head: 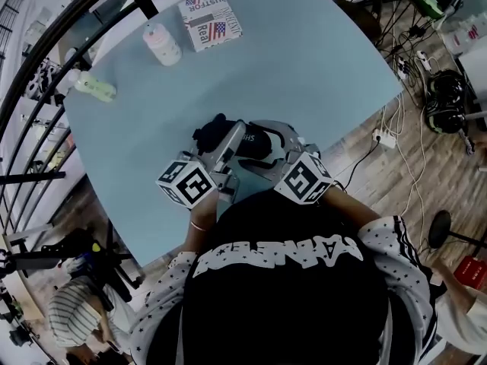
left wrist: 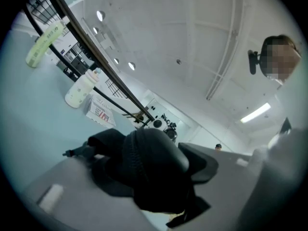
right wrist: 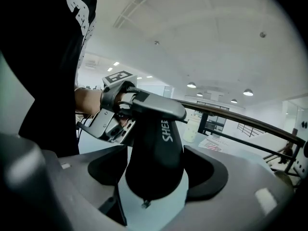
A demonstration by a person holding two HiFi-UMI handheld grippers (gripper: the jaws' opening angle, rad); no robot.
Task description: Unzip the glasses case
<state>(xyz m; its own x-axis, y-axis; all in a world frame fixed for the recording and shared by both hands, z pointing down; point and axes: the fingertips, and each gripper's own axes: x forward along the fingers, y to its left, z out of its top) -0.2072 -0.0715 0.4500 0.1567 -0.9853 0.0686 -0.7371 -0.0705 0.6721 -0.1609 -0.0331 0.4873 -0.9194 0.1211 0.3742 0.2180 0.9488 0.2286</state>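
Left gripper clenched on the glasses case; unzipping not yet begun.
The case is held just above the desk near its front edge, between both grippers. The right gripper has its jaws pressed against both sides of the case's narrow end. The zip teeth along the seam look closed, and the pull tab hangs ungrasped at that end. In my judgement the whole zip run remains to be done.

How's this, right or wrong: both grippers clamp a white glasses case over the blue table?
Wrong on colour: the glasses case is black, as the right gripper view shows. The left gripper and right gripper do both clamp it over the blue table.
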